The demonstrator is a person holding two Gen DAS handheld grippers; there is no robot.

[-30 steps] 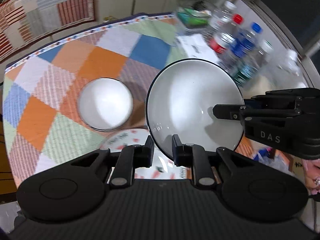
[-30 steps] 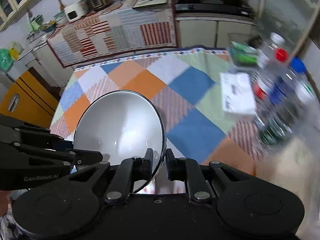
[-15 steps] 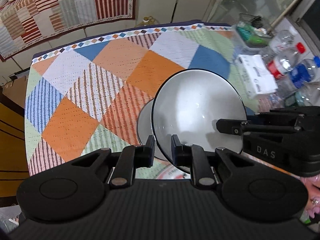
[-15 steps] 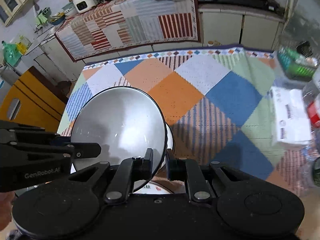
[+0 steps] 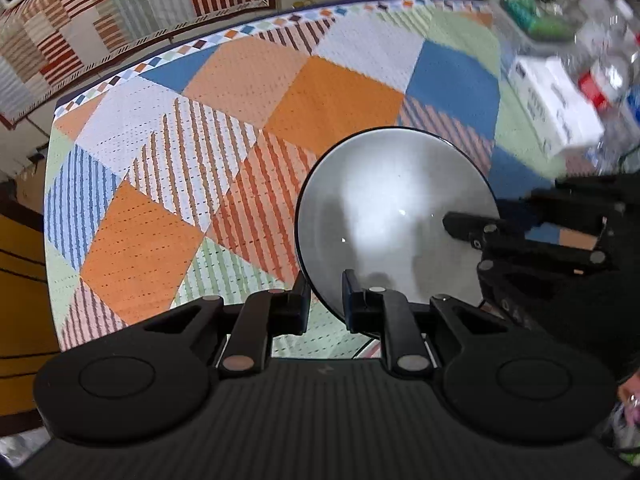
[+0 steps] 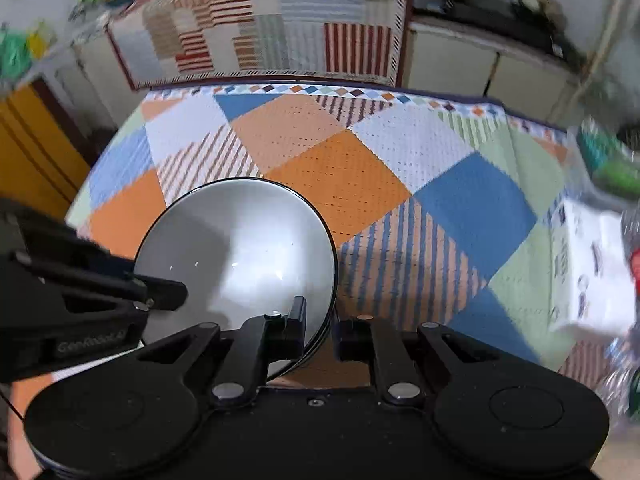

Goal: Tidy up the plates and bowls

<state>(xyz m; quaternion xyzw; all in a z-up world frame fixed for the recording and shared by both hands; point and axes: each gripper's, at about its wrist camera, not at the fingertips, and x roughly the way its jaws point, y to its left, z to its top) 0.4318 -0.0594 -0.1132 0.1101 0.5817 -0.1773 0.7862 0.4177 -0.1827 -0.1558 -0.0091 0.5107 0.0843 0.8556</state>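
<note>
The white bowl (image 5: 396, 216) with its thin dark rim is held up over the near part of the worktop (image 5: 248, 128), tipped so that its glossy inside faces both cameras, and it is gripped on two opposite sides at once. The left gripper (image 5: 326, 296) has its fingers clamped on the bowl's near rim, one finger outside the wall and one inside. The right gripper (image 6: 319, 326) is clamped the same way on the opposite edge, with its left finger lying against the inner wall and its right finger outside. In the left wrist view the right gripper reaches in from the right with a fingertip over the bowl's inside; in the right wrist view the left gripper comes in from the left likewise. Just under the bowl's lower edge a sliver of another white dish shows, too hidden to tell what it is. The worktop carries a patchwork cloth (image 6: 360, 168) of orange, blue, white and green squares. At its right side lie a white box (image 5: 556, 108) and blurred plastic bottles (image 5: 608, 76). Beyond the worktop a counter (image 6: 260, 32) is draped with a striped cloth.
</note>
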